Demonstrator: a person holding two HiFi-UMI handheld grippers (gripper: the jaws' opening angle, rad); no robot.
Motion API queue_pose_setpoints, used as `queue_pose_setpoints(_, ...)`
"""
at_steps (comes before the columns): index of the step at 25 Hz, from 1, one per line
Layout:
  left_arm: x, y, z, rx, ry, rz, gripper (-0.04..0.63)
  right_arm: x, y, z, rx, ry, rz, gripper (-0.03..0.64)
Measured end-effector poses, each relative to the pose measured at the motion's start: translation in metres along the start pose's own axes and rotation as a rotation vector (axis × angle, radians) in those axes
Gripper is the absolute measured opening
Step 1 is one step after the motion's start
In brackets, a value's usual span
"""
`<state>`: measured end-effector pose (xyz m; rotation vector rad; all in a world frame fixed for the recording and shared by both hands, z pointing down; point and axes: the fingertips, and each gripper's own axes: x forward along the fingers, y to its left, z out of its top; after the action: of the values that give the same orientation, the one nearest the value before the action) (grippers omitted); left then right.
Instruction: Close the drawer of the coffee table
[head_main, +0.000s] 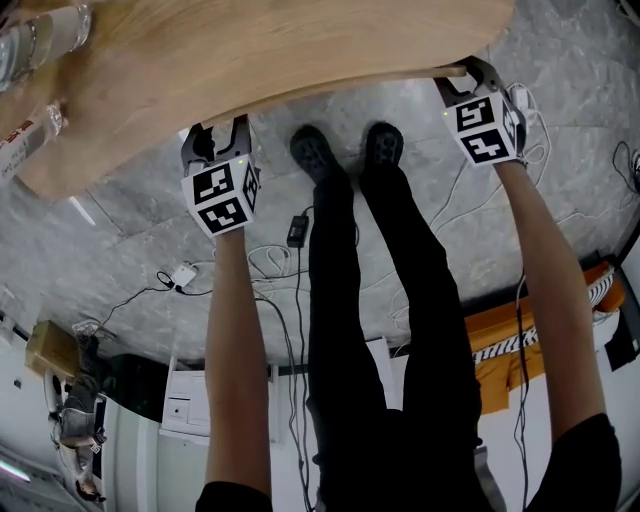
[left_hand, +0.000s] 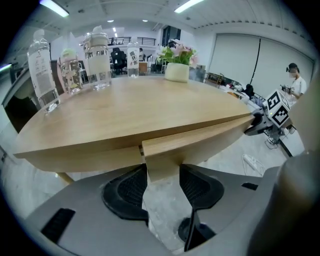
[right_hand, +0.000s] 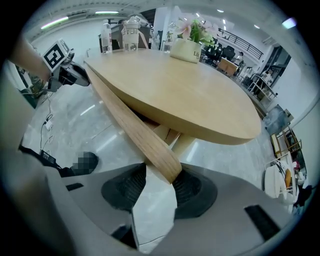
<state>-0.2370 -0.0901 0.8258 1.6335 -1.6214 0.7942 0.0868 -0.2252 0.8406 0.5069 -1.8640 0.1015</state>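
Head view: a person stands at the counter (head_main: 250, 50) filling the top of the frame, shoes (head_main: 318, 150) just below its edge. The left gripper (head_main: 218, 128) and the right gripper (head_main: 470, 72) reach to opposite ends of the curved drawer front (head_main: 350, 88), which juts slightly from under the top. The drawer is not yet closed. Holding both ends would likely let it slide in squarely.

Left gripper view: in the lower centre, the pads are clenched on the drawer front's end. Bottles (left_hand: 97, 60) and a flower pot (left_hand: 176, 70) stand well back, at upper left and upper centre, clear of the work.

Right gripper view: the drawer front runs diagonally from upper left into the jaws at lower centre. The pads appear to grasp its tip, ready to push.
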Motion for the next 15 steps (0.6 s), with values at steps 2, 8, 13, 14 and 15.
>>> queue_pose_setpoints(2, 0.001, 0.0, -0.001, -0.004, 0.003, 0.0, 0.207, 0.003, -0.001, 0.0, 0.008, 0.002, -0.002, 0.152)
queue_pose_setpoints(8, 0.006, -0.001, 0.001, -0.013, 0.009, 0.005, 0.207, 0.006, -0.006, 0.0, 0.027, 0.01, -0.02, 0.153)
queue_pose_setpoints(13, 0.007, 0.001, 0.005, -0.011, 0.006, 0.007, 0.207, 0.008, -0.01, 0.004, 0.016, 0.008, -0.02, 0.153)
queue_pose_setpoints(14, 0.007, 0.0, 0.005, -0.008, 0.007, 0.006, 0.207, 0.008, -0.011, 0.004, 0.017, 0.009, -0.021, 0.153)
queue_pose_setpoints(15, 0.008, 0.0, 0.005, -0.003, 0.006, 0.005, 0.207, 0.008, -0.011, 0.004, 0.02, 0.008, -0.023, 0.155)
